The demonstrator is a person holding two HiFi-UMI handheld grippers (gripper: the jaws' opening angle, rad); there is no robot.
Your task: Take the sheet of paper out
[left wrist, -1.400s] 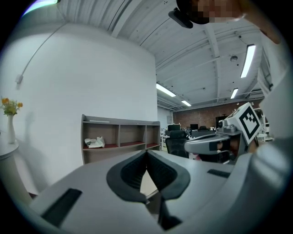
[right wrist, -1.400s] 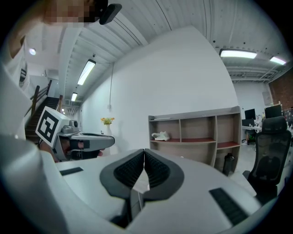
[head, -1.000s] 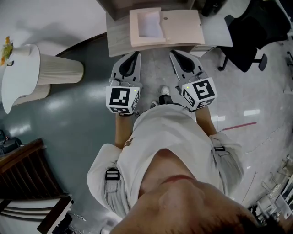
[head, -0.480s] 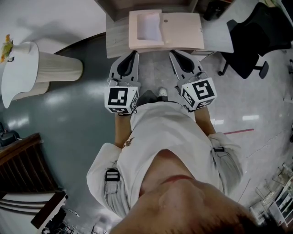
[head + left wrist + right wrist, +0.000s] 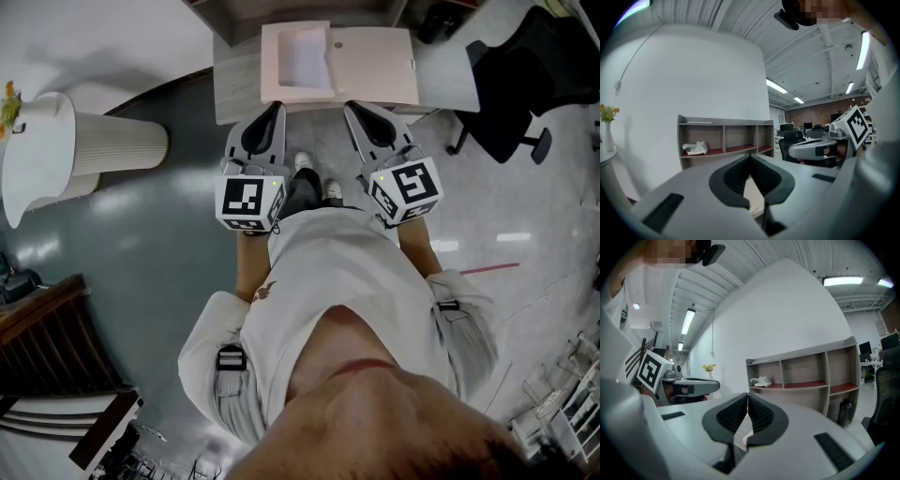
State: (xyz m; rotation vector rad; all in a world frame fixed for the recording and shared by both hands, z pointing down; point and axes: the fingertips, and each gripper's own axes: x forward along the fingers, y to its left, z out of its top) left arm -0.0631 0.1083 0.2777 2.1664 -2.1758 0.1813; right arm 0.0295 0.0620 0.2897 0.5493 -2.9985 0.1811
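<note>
At the top of the head view, on the pale surface (image 5: pixel 234 89): shows a beige folder (image 5: pixel 375 64) lying flat, with the sheet of paper (image 5: pixel 305 54) white in its opened left part, apparently resting inside. Just below, finds the left gripper (image 5: pixel 278 109) and right gripper (image 5: pixel 349 109) side by side, tips near the folder's near edge, contact with it not evident. Reads as light, thin and limp: likely to bend, slip or crease under a hard pinch. Best taken at an exposed edge or corner, perhaps with the other gripper steadying the folder. In the left gripper view, shows jaws together, tip to tip, nothing between them. Also shows a shelf unit (image 5: pixel 724 140) against the wall ahead and a beige patch low behind the pads, too little of it to name. In the right gripper view, shows jaws likewise closed and empty, with the same shelf unit beyond and no clear sight of the sheet.
</note>
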